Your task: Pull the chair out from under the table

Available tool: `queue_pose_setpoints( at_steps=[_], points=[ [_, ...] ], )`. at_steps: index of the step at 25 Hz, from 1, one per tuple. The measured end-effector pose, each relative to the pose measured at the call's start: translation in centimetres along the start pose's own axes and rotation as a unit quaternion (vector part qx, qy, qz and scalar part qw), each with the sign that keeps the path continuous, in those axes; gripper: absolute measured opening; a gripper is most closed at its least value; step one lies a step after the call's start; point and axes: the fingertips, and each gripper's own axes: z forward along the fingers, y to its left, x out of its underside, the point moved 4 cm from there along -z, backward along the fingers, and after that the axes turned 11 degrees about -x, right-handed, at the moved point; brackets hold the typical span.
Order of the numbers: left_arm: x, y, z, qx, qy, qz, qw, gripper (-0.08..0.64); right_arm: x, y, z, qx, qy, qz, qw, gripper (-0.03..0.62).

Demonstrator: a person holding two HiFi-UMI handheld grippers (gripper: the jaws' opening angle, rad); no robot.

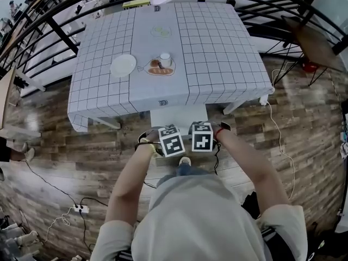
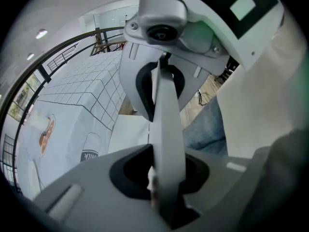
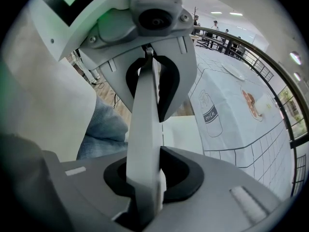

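Both grippers sit side by side at the near edge of a white chair [image 1: 178, 115], seen from above. The left gripper [image 1: 173, 144] has its jaws set narrow, clamped on a thin pale edge that I take to be the top of the chair's backrest. The right gripper [image 1: 201, 137], just to its right, grips the same edge in the same narrow way. Each carries 1 black-and-white marker cube on top.

The chair stands at the middle of the near side of a square surface [image 1: 217, 48] covered by a grid-patterned cloth. The far part of the seat is tucked under the cloth and the near part shows.

Judged from this, the grasp is made and the pull is the step in hand, with most of it left to do. The next move calls for drawing both grippers toward the person together, level and at equal pace, so the chair slides straight over the wooden floor [image 1: 70, 145] without twisting. The person's shoe [image 1: 185, 161] is just behind the chair, so they will likely need to step back.

Counted: 2 grippers, 1 chair, 1 surface. On it are 1 white plate [image 1: 123, 65] to the left and 1 dish of brown food [image 1: 161, 67] just right of the plate. A black railing [image 1: 65, 7] curves round the far side.
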Motion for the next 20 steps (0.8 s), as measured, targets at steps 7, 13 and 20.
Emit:
queue_pose_setpoints(
  at_steps=[7, 13, 20],
  points=[
    [0.2, -1.4, -0.3, 0.002, 0.002, 0.0, 1.0, 0.084, -0.2, 1.4, 0.3, -0.005, 0.008, -0.003, 1.0, 0.075],
    [0.5, -2.4, -0.6, 0.007, 0.003, 0.0, 1.0, 0.084, -0.5, 2.5, 0.5, -0.009, 0.006, 0.001, 1.0, 0.075],
    [0.7, -3.9, -0.9, 0.009, 0.003, -0.002, 1.0, 0.084, -0.7, 4.0, 0.9, -0.011, 0.005, 0.004, 1.0, 0.075]
  ],
)
